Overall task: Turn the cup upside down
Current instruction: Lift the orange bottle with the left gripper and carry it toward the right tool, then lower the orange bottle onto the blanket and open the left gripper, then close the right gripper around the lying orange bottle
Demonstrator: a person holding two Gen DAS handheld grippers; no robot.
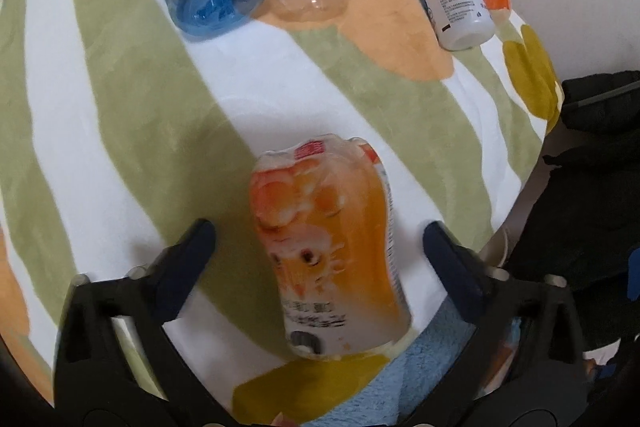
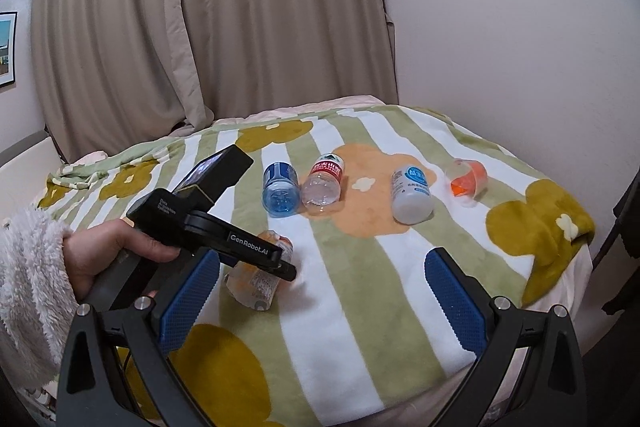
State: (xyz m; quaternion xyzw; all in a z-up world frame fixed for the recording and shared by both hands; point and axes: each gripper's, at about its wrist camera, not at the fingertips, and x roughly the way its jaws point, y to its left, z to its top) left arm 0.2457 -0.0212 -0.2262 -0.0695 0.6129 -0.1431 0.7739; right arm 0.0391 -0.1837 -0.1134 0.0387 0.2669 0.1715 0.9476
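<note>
An orange-labelled plastic cup [image 1: 324, 251] lies on its side on the striped flower blanket [image 1: 120, 131]. My left gripper [image 1: 318, 243] is open, one finger on each side of the cup, with a gap on both sides. In the right wrist view a hand in a fluffy white sleeve holds the left gripper [image 2: 280, 263] over that same cup [image 2: 256, 287], which it partly hides. My right gripper [image 2: 320, 267] hangs open over the blanket's near part with nothing between its blue pads [image 2: 188, 303].
Further back lie a blue cup [image 2: 280, 193], a clear bottle with a red label [image 2: 324, 183], a white bottle [image 2: 412, 197] and a small clear and orange cup [image 2: 466, 179]. The blanket's edge [image 2: 560, 267] drops off at right. Curtains [image 2: 200, 27] and wall stand behind.
</note>
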